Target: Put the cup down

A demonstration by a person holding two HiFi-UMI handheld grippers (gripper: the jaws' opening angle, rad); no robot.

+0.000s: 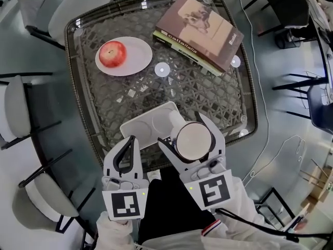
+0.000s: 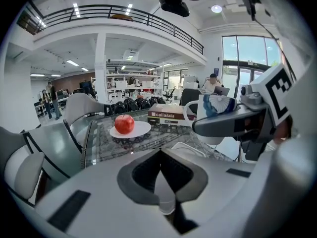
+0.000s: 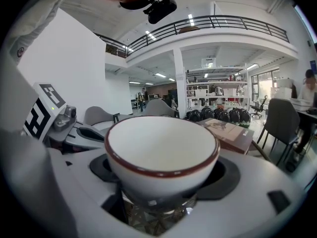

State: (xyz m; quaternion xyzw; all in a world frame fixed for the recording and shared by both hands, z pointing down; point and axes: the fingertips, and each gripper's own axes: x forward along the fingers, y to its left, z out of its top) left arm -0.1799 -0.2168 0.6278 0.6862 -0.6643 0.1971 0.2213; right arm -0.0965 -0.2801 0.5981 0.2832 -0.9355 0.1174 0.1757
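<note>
"White glaze with a dark red rim: was that the cup (image 1: pixel 193 140)?"

"Yes. It was bowl-shaped, upright and empty. The right gripper's (image 1: pixel 184 132) jaws were clamped on its sides at the desk's (image 1: pixel 208 87) six o'clock edge, by a white tray (image 1: pixel 148 124)."

"And the left gripper (image 1: pixel 131 141)?"

"Its jaws were together on nothing, at the cup's nine o'clock."

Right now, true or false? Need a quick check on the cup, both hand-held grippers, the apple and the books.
1. The right hand-held gripper holds the cup. True.
2. The cup is full. False: it is empty.
3. The apple sits on the white plate. True.
4. The left hand-held gripper holds the apple. False: its jaws are together on nothing.
5. The books lie on a chair. False: they lie on the table.
</note>
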